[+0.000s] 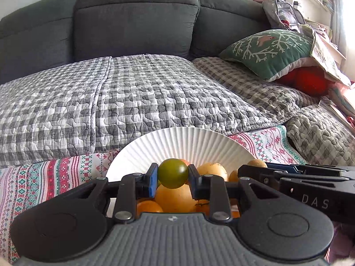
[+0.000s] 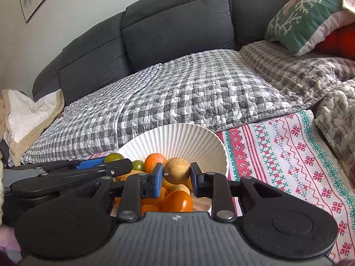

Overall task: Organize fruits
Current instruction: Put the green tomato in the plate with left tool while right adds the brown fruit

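My left gripper [image 1: 173,178] is shut on a small green tomato [image 1: 172,176], held just above a white ribbed bowl [image 1: 184,141] full of orange and yellow fruits [image 1: 175,198]. In the right wrist view my right gripper [image 2: 177,175] is shut on a round tan-brown fruit [image 2: 177,170] over the same bowl [image 2: 182,139]. In that bowl lie an orange [image 2: 155,160], another green tomato [image 2: 138,165] and orange tomatoes [image 2: 177,200]. The left gripper [image 2: 104,163] shows at the left of this view with its green tomato [image 2: 113,156]. The right gripper's fingers [image 1: 255,169] cross the right side of the left wrist view.
The bowl stands on a red, green and white patterned cloth [image 2: 288,150] in front of a grey sofa [image 1: 133,22] covered by a grey checked quilt [image 1: 133,97]. A green cushion [image 1: 270,48] and a red one [image 1: 308,81] lie at the right; a folded white blanket [image 2: 26,115] sits far left.
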Demonstrator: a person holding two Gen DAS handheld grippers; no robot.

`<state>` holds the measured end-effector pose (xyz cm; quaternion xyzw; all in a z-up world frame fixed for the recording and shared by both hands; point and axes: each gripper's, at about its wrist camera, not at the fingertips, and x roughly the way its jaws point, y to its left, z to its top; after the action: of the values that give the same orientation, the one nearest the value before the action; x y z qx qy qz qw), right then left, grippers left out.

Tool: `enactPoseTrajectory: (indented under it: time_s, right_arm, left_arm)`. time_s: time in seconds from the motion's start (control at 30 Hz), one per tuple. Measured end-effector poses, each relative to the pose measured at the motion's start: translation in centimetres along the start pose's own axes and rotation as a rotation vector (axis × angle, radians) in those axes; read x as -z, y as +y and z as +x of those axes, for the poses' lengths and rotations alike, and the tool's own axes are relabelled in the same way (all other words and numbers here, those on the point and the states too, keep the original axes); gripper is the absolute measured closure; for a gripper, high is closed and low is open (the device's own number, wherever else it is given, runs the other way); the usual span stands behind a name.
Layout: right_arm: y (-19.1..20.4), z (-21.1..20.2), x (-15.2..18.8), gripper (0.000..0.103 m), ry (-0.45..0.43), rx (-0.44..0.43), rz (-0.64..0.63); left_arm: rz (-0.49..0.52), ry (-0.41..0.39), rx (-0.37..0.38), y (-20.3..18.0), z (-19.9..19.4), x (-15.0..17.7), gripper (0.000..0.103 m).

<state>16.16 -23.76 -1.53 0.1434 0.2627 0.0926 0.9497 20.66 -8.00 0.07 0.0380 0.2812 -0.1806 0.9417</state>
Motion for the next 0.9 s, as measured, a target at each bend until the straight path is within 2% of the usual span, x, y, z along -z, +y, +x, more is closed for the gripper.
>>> enactPoseTrajectory:
  time_s: [0.33,0.9]
  right_arm:
    - [-0.9,2.1,-1.4,0.079,0.010,0.043,-0.046]
    - [-1.5,3.6,-0.4,0.079,0.017,0.057,0.021]
  left_arm:
    - [-0.007,0.041,0.001,0.1,4.6,-1.5,0.085]
    - [0.025,0.062,-0.001,0.3,6.8,-1.8,0.084]
